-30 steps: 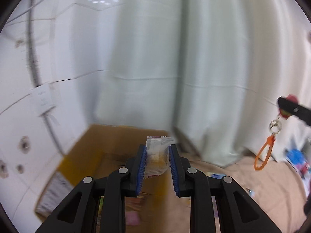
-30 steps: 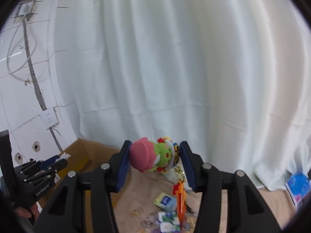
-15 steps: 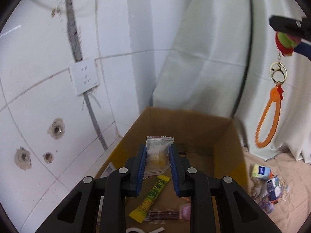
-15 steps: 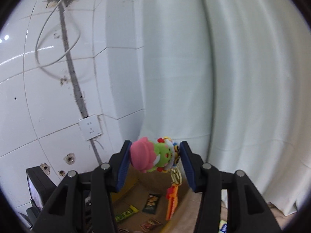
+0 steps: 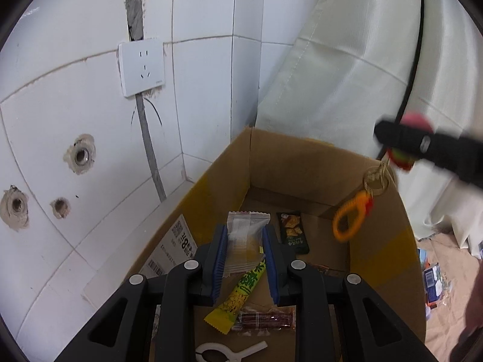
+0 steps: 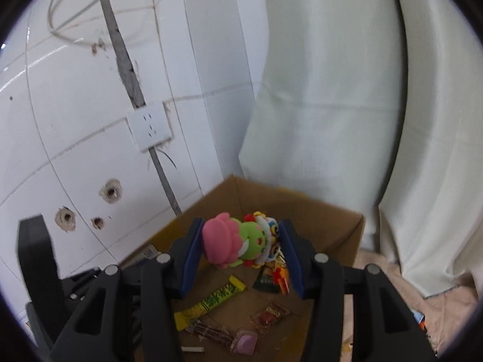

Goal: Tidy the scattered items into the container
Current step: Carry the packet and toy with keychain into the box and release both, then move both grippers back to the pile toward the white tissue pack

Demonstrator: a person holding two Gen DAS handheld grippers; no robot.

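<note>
White wall tiles [image 5: 75, 114] and a pale curtain [image 5: 347, 69] meet at the corner where an open cardboard box [image 5: 302, 163] stands; all positions below are given relative to this box. A wall socket [image 5: 141, 67] is fixed to the tiles above and to the left of the box, with a grey cable run [image 5: 148, 150] passing down behind it and three drilled holes lower down.

Left gripper [image 5: 243, 252]: poised over the open box, its blue-padded jaws clamped on a clear snack sachet [image 5: 245, 242] held upright between them. Right gripper [image 6: 240, 253]: likewise above the box interior, jaws closed on a plush keychain toy [image 6: 238, 241] with a pink cap and green face. In the left wrist view the toy's metal ring [image 5: 375, 179] and orange loop strap [image 5: 350, 221] hang down inside the box near its right wall.

Already lying on the box floor: a yellow-green stick packet [image 5: 241, 292], a dark red sausage packet [image 5: 265, 321], a black cracker packet [image 5: 292, 232] towards the far wall, and a white plastic clip [image 5: 229, 351] at the near edge. The right wrist view adds a clear packet with a red centre [image 6: 270, 316] and a small pink sweet [image 6: 245, 341]. A shipping label [image 5: 175, 252] is stuck to the box's left wall. Outside the box, to its right, several small blue packets [image 5: 431, 277] lie on a beige cloth [image 5: 446, 310].
</note>
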